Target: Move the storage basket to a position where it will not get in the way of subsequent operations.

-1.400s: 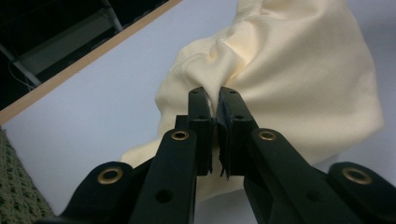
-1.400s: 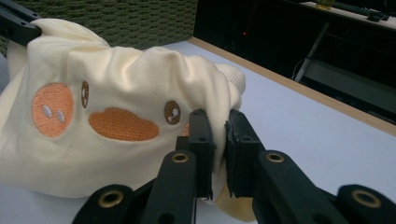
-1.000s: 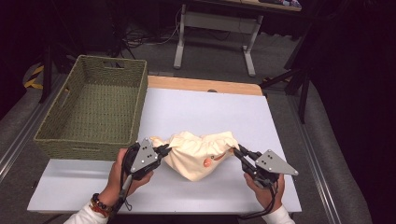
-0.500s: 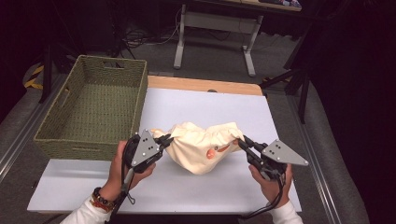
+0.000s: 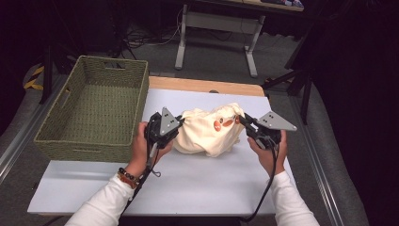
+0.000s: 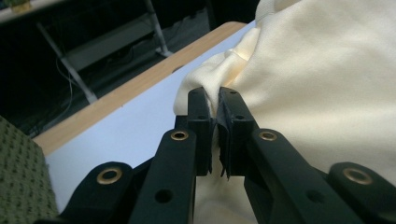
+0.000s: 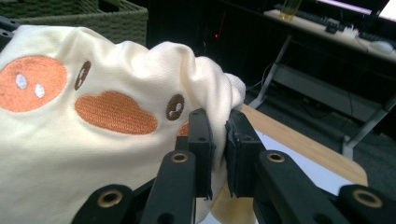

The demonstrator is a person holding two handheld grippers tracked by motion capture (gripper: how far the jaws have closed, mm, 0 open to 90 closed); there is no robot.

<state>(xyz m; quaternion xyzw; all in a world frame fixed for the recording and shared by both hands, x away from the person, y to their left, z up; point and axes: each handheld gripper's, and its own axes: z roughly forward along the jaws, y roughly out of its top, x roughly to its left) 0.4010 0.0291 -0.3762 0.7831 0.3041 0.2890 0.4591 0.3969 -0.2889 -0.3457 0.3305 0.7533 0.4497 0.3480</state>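
Observation:
A cream cloth garment (image 5: pixel 209 132) with orange embroidered patches hangs bunched between my two grippers above the white table (image 5: pixel 197 188). My left gripper (image 5: pixel 181 121) is shut on the cloth's left edge; in the left gripper view its jaws pinch a fold of cream fabric (image 6: pixel 299 70) at my left gripper (image 6: pixel 217 105). My right gripper (image 5: pixel 241 119) is shut on the right edge; in the right gripper view my right gripper (image 7: pixel 218 128) clamps the fabric beside the orange patches (image 7: pixel 114 113). The cloth's lower part sags toward the tabletop.
A green woven basket (image 5: pixel 94 110) stands at the table's left, empty, close to my left hand. A wooden strip (image 5: pixel 207 86) edges the table's far side. Beyond it stand a desk frame (image 5: pixel 216 28) and dark floor.
Both grippers have carried the cloth away from the person toward the table's middle and a little up. The cloth has lifted and bunched higher between them. The grips are unchanged.

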